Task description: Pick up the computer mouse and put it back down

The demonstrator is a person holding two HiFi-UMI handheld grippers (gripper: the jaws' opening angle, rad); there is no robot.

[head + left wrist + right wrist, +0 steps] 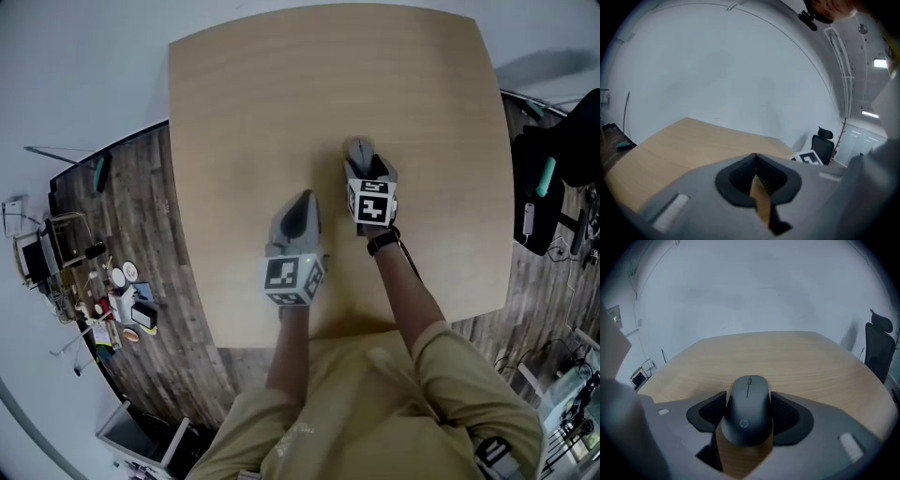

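Observation:
A dark grey computer mouse sits between the jaws of my right gripper, and both black pads lie against its sides with no gap. In the head view the mouse's nose pokes out ahead of the right gripper, low over the middle of the light wooden table. Whether the mouse rests on the tabletop I cannot tell. My left gripper hangs beside it, nearer the front edge. Its jaws meet at the tips with nothing between them.
A black office chair stands right of the table and shows in both gripper views. Small clutter lies on the dark wooden floor at the left. A white wall rises beyond the far edge.

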